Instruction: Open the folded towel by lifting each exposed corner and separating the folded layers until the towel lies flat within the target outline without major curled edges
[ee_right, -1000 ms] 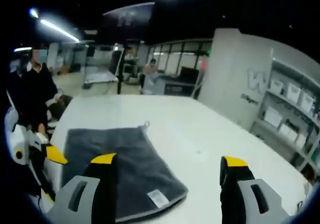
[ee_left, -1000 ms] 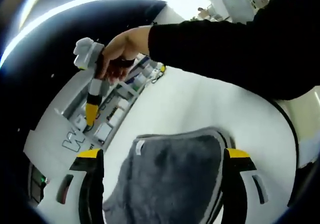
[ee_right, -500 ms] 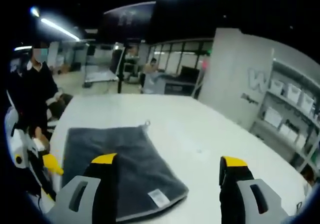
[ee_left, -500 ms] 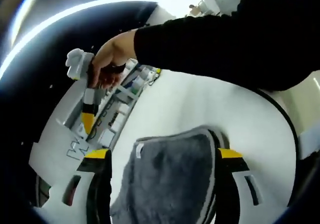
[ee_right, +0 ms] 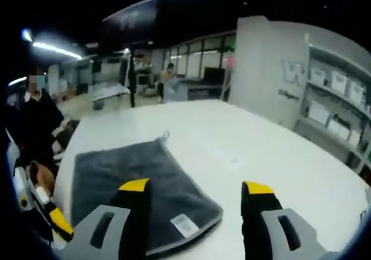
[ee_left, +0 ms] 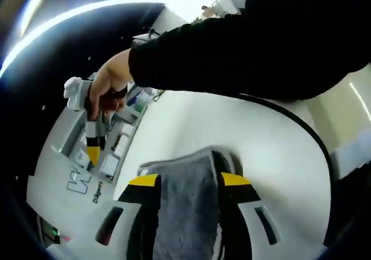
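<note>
A folded dark grey fluffy towel (ee_right: 136, 181) lies on the big white table (ee_right: 243, 150). The left gripper (ee_left: 190, 181) hangs over it with its yellow-tipped jaws a little apart, towel showing between them. At ten o'clock there, a hand (ee_left: 109, 80) holds the right gripper (ee_right: 196, 189), its jaws wide apart, with the towel's white tag (ee_right: 184, 225) just beside the left jaw.

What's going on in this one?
A person holds a gripper in each hand over a white table. A grey towel lies folded on it, with a white label near one corner. The left gripper has its jaws on either side of one edge of the towel. The right gripper is open above the table, near the labelled corner. No layer has been opened yet.
</note>
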Tool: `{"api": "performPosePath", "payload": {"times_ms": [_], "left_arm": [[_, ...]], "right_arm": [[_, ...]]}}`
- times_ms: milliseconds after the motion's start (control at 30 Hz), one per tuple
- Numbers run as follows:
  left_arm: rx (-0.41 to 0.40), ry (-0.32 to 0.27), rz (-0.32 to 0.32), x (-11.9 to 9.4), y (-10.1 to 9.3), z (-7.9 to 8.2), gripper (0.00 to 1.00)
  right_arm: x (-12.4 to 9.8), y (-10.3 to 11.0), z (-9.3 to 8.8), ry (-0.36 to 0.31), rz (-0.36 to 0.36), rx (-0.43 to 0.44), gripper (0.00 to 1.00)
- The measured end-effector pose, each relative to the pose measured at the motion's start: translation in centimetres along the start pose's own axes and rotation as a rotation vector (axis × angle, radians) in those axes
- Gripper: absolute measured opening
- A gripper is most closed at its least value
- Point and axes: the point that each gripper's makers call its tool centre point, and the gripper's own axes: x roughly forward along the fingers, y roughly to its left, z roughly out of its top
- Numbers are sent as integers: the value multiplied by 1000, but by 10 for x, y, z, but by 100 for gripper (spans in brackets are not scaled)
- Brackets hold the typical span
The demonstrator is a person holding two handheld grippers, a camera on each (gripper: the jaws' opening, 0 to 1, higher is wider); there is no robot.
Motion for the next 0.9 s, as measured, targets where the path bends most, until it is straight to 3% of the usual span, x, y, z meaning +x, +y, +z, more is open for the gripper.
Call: {"api": "performPosePath", "payload": {"times_ms": [100, 200, 267, 367, 433, 533, 900], "left_arm": [[-39, -2, -56, 1, -9, 1, 28], [-39, -3, -73, 2, -13, 0, 23], [-34, -4, -73, 3, -14, 0, 23], [-36, -4, -76, 3, -15, 1, 22], [-45, -7, -77, 2, -15, 1, 21], [-51, -7, -83, 2, -15, 1, 20], [-50, -3, -108, 5, -22, 0, 17]], "right_arm": [[7, -5, -18, 87, -22, 22, 44], [13, -3, -22, 99, -17, 49, 30], [20, -4, -29, 115, -15, 97, 29], [28, -6, -48, 182, 0, 136, 36], [32, -12, -53, 184, -15, 167, 33], [32, -21, -49, 156, -55, 207, 24], [37, -11, -55, 149, -1, 226, 28]]}}
